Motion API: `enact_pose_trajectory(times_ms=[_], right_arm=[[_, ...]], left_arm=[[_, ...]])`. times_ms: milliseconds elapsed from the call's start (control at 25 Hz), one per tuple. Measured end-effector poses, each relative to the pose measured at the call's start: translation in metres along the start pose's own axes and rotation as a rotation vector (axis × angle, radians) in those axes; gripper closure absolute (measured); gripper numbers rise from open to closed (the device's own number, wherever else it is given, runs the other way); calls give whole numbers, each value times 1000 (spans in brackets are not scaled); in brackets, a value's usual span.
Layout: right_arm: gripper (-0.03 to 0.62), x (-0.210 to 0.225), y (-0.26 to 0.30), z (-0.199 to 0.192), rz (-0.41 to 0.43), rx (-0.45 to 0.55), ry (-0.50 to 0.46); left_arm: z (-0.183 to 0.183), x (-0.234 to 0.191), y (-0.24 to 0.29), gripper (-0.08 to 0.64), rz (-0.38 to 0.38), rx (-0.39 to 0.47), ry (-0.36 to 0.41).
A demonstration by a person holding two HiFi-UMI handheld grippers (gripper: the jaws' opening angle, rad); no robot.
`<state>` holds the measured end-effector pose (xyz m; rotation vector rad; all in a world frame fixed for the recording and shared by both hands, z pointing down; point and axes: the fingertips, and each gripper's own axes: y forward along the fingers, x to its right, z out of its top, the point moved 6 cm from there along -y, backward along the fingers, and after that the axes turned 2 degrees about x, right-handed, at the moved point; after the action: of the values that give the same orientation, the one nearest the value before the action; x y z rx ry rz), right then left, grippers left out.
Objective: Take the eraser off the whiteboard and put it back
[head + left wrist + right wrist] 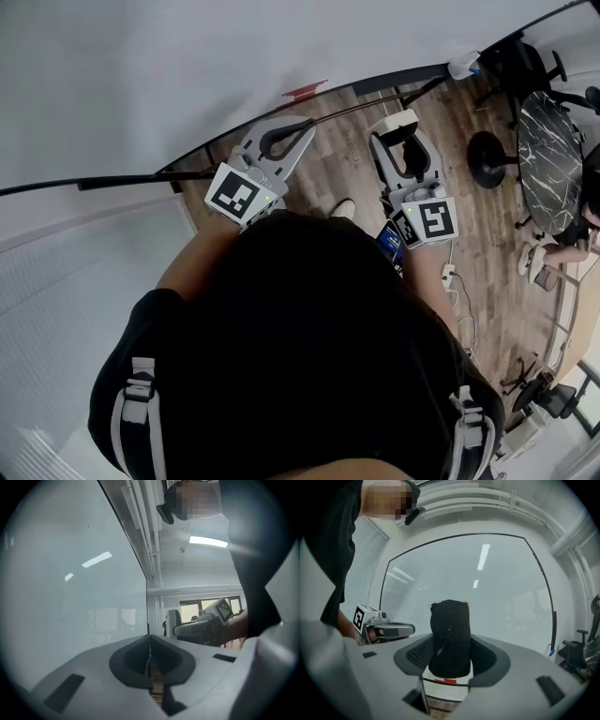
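Note:
The eraser (450, 637) has a black felt face and a white body with a red stripe. It stands upright between the jaws of my right gripper (449, 660), which is shut on it and holds it off the whiteboard (487, 583). In the head view the right gripper (401, 129) carries the eraser (396, 120) just short of the whiteboard (234, 66). To its left my left gripper (302, 129) also points at the board. Its jaws (150, 656) are shut with nothing between them, close to the whiteboard (70, 573).
A small red item (305, 90) sits at the board's lower edge, and a blue-capped marker (464, 66) lies at the right end of the rail. On the wooden floor to the right are a round dark table (551, 159), a chair base (487, 155) and a power strip (448, 275).

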<state>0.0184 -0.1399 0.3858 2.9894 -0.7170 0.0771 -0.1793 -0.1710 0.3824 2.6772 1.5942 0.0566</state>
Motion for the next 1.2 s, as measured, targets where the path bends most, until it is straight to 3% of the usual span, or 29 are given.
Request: enact_pose_trajectory(times_ms=[600,840,1200], right_arm=[[367,4,-16,2,8,8,0],[367,22,-30,2,4,17,10],[367,66,-59,4,24,20,27]], left_arm=[[12,19,8,555,9,29,11],[11,35,19,555,19,-3,16],[20,72,56,555,58,16,29]])
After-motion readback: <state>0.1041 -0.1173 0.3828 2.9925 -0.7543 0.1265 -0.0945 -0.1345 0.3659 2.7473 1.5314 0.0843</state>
